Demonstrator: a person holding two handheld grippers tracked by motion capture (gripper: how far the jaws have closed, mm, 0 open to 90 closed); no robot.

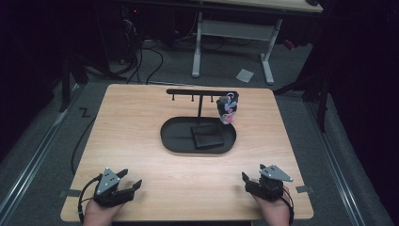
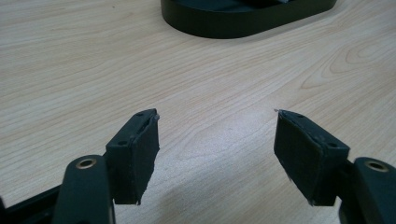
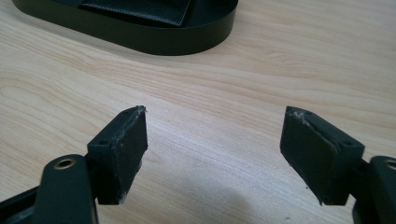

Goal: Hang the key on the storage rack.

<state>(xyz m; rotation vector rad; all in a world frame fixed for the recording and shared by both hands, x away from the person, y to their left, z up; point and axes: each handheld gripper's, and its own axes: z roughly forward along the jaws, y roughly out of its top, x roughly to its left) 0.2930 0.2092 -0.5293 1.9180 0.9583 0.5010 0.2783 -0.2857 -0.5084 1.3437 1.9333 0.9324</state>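
On the light wooden table (image 1: 141, 136), a black oval tray (image 1: 175, 136) sits at centre, holding a flat black leather wallet (image 1: 207, 135). A black T-shaped hook stand (image 1: 200, 96) rises at the tray's 12 o'clock; a small pink-and-white keychain figure (image 1: 227, 109) hangs at 1 o'clock. The left gripper (image 1: 133, 181) at 7 o'clock and right gripper (image 1: 245, 181) at 5 o'clock rest with jaws spread, empty.

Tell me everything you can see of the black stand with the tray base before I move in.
The black stand looks like matte metal or plastic: an oval tray base with a low raised rim, a thin upright post behind it, and a horizontal bar on top with small pegs underneath. A flat dark wallet-like item lies in the tray. A small keychain charm, white, pink and dark, hangs at the bar's right end. The stand sits upright mid-table, untouched by either gripper.
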